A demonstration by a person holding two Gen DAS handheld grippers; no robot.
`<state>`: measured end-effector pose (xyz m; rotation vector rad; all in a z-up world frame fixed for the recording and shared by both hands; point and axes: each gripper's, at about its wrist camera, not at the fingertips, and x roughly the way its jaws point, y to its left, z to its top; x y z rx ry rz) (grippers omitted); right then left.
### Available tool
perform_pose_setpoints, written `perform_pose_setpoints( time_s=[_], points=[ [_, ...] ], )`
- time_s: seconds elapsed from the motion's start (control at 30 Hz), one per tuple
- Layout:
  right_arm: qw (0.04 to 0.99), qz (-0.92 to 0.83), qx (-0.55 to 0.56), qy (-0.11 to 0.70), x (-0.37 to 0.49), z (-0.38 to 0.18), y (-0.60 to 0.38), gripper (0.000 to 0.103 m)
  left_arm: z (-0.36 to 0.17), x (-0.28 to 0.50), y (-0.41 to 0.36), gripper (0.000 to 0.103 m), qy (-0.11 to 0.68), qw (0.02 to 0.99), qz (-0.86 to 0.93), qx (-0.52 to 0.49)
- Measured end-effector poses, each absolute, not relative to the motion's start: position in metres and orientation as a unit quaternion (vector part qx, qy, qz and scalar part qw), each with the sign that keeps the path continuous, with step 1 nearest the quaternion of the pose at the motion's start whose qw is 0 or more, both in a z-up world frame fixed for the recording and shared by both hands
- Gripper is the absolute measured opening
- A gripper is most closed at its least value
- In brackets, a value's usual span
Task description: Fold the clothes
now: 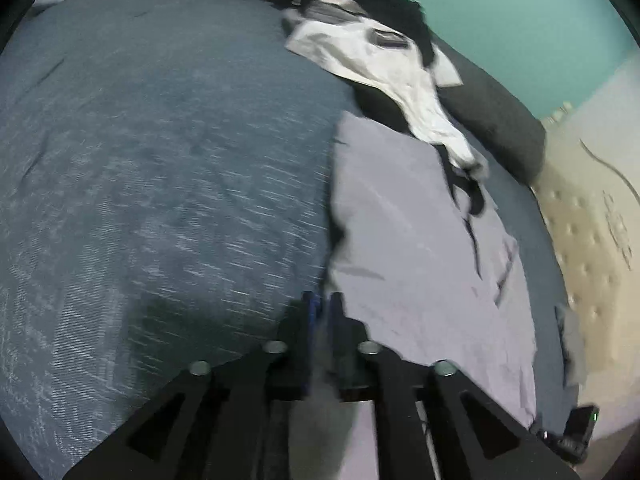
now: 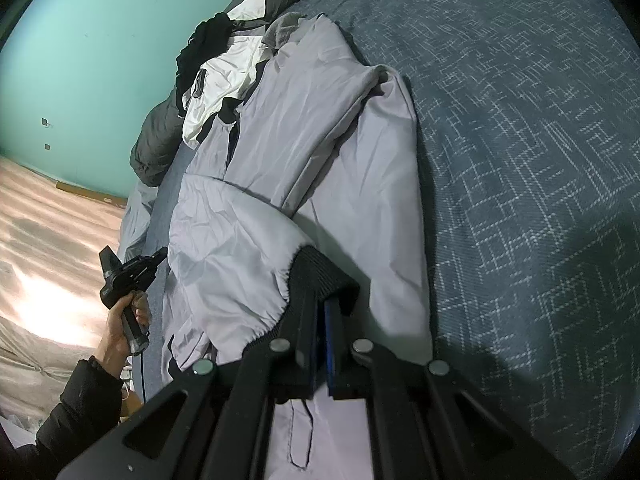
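Bed (image 2: 540, 160): blue-grey woven cover, fills the right half of the right wrist view and the left half of the left wrist view. Teal wall (image 2: 80, 60) at upper left of the right view; tan floor below it.

Jacket (image 2: 312, 152): pale lilac-grey, lies along the bed's edge, centre of the right view, right of centre in the left view. Partly folded: one sleeve lies across the body, with its black ribbed cuff (image 2: 320, 276) at lower centre. Judged light, soft and puffy; the shell looks smooth, so likely slippery, and the layers may slide or spring open once let go. Best holds: the ribbed cuff or a hem, where the cloth is thicker and less slick.

Pile (image 2: 216, 72): white and black clothes, top centre, just beyond the jacket's far end, touching it.

Right gripper (image 2: 320, 312): fingers pressed close together at the cuff. The cuff's edge appears pinched between them, though the contact itself is partly hidden.

Left gripper (image 1: 323, 308): bottom centre of the left view, blurred; jaws nearly together with a narrow gap, at the jacket's left edge. Whether cloth sits in the gap cannot be told. In the right view a hand (image 2: 120, 328) in a black sleeve holds this tool at lower left, beside the bed.
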<state>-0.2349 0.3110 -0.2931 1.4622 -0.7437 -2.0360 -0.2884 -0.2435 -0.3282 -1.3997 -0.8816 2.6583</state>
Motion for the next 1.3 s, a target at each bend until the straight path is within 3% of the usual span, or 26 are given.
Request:
perform_pose_setpoints(
  time_s=[0.03, 0.17, 0.3, 0.57, 0.67, 0.8, 0.9, 1.03, 1.3],
  points=[
    [0.260, -0.752, 0.540, -0.274, -0.235, -0.293, 0.311, 0.003, -0.329, -0.289, -0.241, 0.025, -0.281, 0.010, 0.847, -0.450],
    [0.260, -0.752, 0.542, -0.272, -0.235, -0.292, 0.311, 0.003, -0.339, -0.288, -0.238, 0.025, -0.277, 0.011, 0.838, -0.470],
    [0.260, -0.750, 0.543, -0.273, -0.235, -0.292, 0.311, 0.003, -0.341, -0.287, -0.240, 0.013, -0.274, 0.007, 0.841, -0.467],
    [0.253, -0.752, 0.545, -0.270, -0.234, -0.288, 0.313, 0.003, -0.323, -0.270, -0.252, 0.012, -0.285, -0.024, 0.841, -0.460],
    [0.246, -0.753, 0.550, -0.264, -0.234, -0.286, 0.311, 0.006, -0.308, -0.252, -0.249, 0.014, -0.274, -0.019, 0.842, -0.464],
    [0.240, -0.760, 0.552, -0.247, -0.233, -0.273, 0.308, 0.006, -0.290, -0.220, -0.244, 0.029, -0.267, -0.004, 0.837, -0.477],
    [0.235, -0.763, 0.564, -0.214, -0.232, -0.261, 0.306, 0.006, -0.280, -0.193, -0.238, 0.031, -0.253, 0.007, 0.834, -0.490],
    [0.228, -0.755, 0.593, -0.160, -0.227, -0.248, 0.311, 0.023, -0.270, -0.157, -0.228, 0.031, -0.235, 0.017, 0.831, -0.504],
    [0.210, -0.738, 0.634, -0.100, -0.188, -0.231, 0.338, 0.030, -0.272, -0.091, -0.212, 0.031, -0.223, 0.030, 0.811, -0.540]
  ],
)
